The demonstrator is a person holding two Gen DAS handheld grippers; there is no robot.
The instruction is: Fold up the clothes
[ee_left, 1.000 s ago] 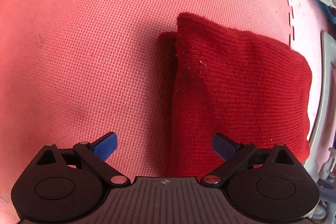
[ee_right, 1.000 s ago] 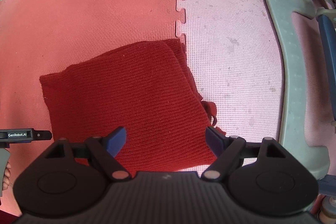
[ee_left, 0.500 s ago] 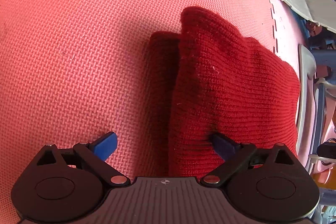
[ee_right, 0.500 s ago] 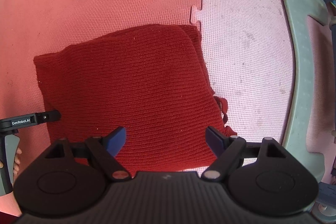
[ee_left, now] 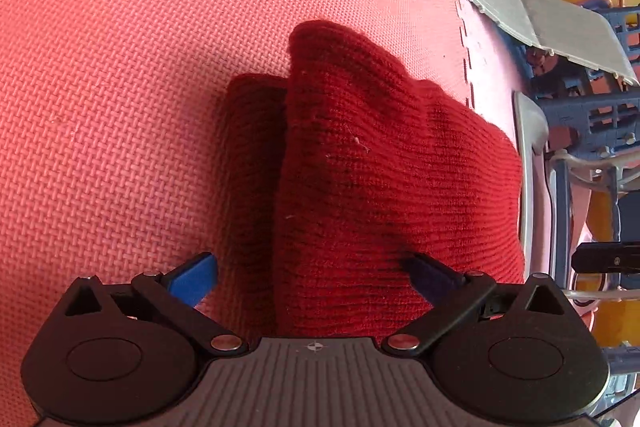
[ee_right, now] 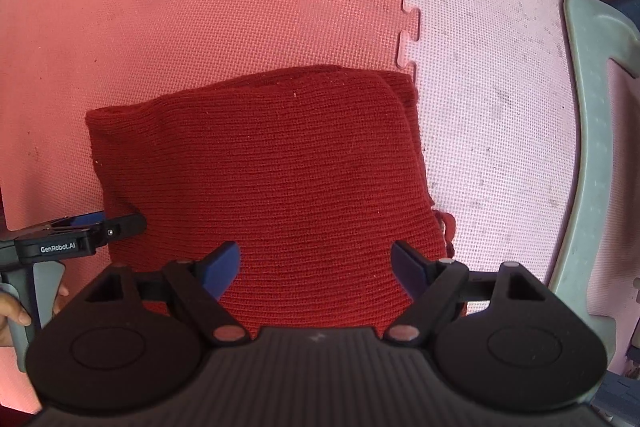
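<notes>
A folded red knit garment (ee_right: 272,179) lies on the foam floor mat, across the seam between a red tile and a pink tile; it also shows in the left wrist view (ee_left: 380,179). My left gripper (ee_left: 308,273) is open and straddles the garment's left edge: its right finger presses into the knit, its left finger is over the bare mat. It shows from the side in the right wrist view (ee_right: 120,227). My right gripper (ee_right: 316,267) is open and empty, low over the garment's near edge.
The red mat tile (ee_right: 200,7) joins a pink tile (ee_right: 500,87) by a toothed seam. A pale grey plastic frame (ee_right: 592,147) lies to the right. Grey panels (ee_left: 540,23) and blue furniture (ee_left: 592,107) stand beyond.
Both grippers have come lower and closer to the garment. The left gripper's right finger now presses into the knit at the left edge. Both stay open.
</notes>
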